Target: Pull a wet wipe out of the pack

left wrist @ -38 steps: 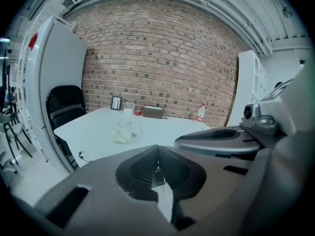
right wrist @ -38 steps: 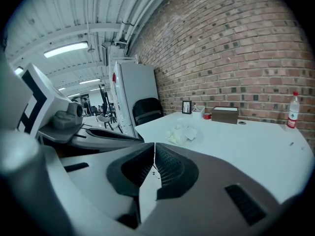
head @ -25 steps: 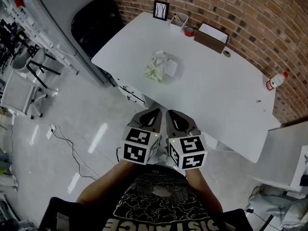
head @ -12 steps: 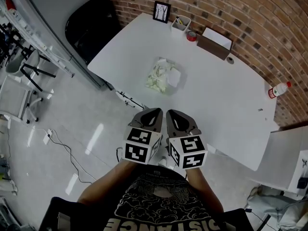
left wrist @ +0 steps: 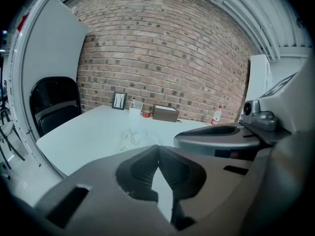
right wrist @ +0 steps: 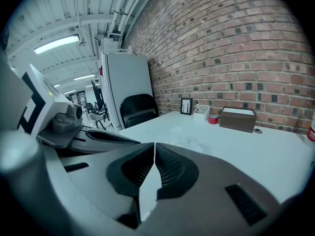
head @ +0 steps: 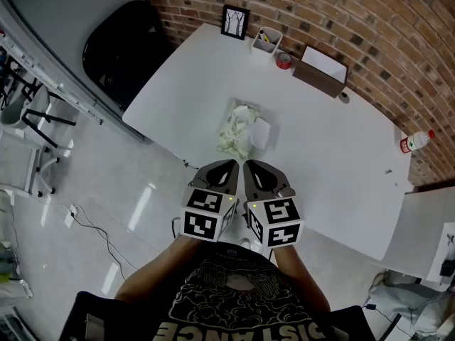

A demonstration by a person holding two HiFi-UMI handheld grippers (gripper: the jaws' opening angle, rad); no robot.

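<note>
The wet wipe pack (head: 242,128) lies on the white table (head: 334,162), pale and crumpled, with a white flap on its right side. It shows small in the left gripper view as the pack (left wrist: 133,135) and in the right gripper view as the pack (right wrist: 186,142). My left gripper (head: 226,168) and right gripper (head: 250,168) are held side by side close to my chest, short of the table's near edge. Both are shut with nothing between the jaws: left gripper (left wrist: 157,150), right gripper (right wrist: 154,147).
Along the brick wall stand a small picture frame (head: 235,21), a white cup with pens (head: 265,40), a red tape roll (head: 284,61), a brown box (head: 319,70) and a bottle (head: 414,142). A black chair (head: 117,50) is at the table's left end.
The table and pack have drawn closer to me in the head view. Both grippers stay shut and side by side.
</note>
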